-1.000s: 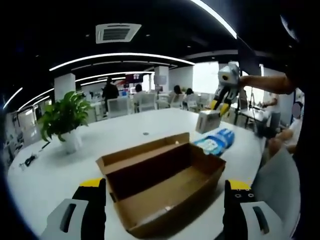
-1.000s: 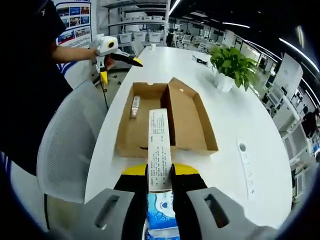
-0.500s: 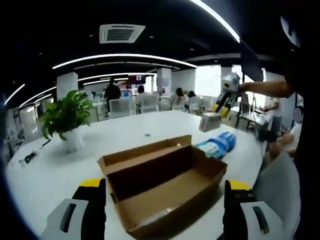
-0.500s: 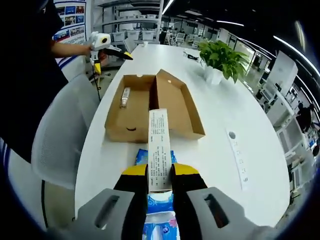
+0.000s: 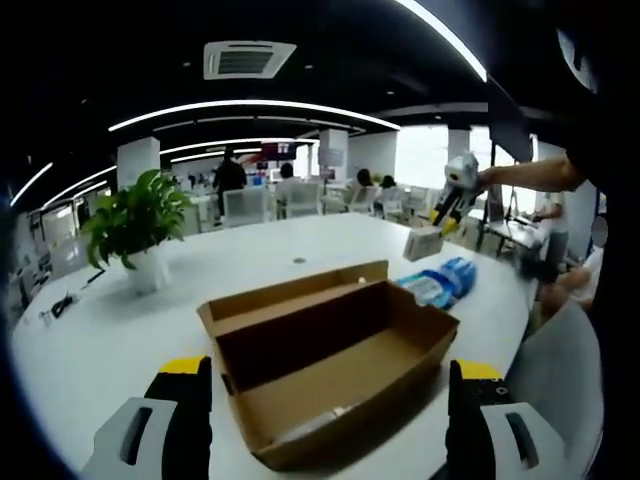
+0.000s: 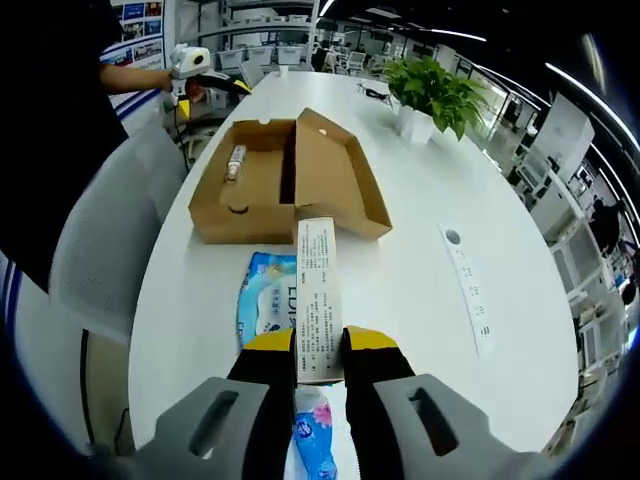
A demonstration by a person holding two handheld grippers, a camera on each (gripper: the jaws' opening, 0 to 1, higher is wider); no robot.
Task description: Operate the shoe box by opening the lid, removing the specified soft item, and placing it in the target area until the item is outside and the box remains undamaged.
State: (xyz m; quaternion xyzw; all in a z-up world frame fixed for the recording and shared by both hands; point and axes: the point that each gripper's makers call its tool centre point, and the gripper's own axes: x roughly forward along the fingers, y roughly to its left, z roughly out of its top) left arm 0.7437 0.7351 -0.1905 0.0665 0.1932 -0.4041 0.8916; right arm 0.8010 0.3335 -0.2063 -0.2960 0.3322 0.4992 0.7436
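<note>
Surface (image 6: pixel 420 270): white, oval; carries everything listed.

Shoe box (image 6: pixel 285 180): open, lid flap up, intact; a small tube lies inside.

Soft pack (image 6: pixel 265 305): blue, outside the box, just beside its near wall. I judge the removal done.

Right claw (image 6: pixel 320 350): clamped on a narrow printed carton (image 6: pixel 318 295), now pulled further back from the box than a second ago.

Left claw (image 5: pixel 330 400): jaws apart, nothing between them.
</note>
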